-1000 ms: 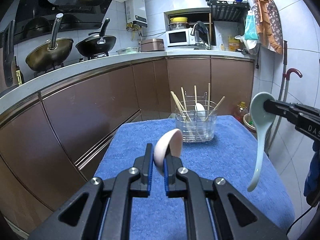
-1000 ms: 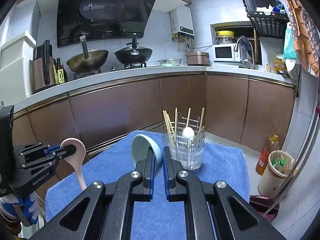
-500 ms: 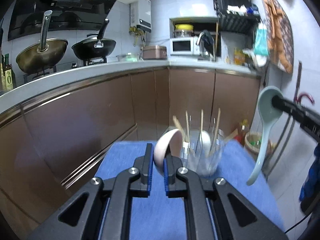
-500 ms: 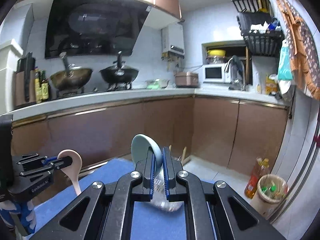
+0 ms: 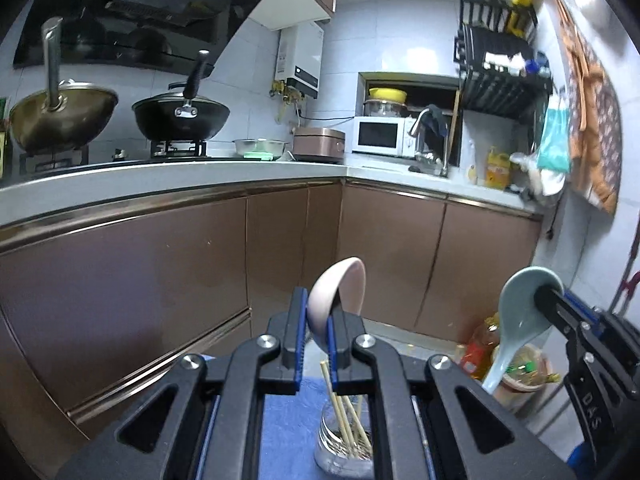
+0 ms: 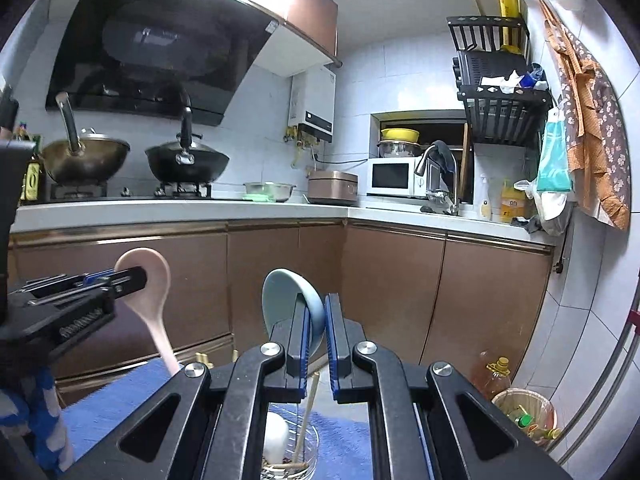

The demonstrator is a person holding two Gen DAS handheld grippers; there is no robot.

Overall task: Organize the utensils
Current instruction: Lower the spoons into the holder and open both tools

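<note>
Two spoons are up in the air here, one per gripper. The left gripper point(image 5: 317, 336) is pinching the bowl of a pink spoon point(image 5: 338, 296), handle hanging down. The right gripper point(image 6: 316, 334) is clamped on the bowl of a pale blue spoon point(image 6: 290, 300), same deal. Right below both sits the clear utensil holder point(image 5: 344, 448) on a blue towel point(image 5: 288, 432), with chopsticks point(image 5: 344, 412) and a white spoon point(image 6: 275, 436) already in it. Brown cabinets point(image 5: 160, 264) behind.
</note>
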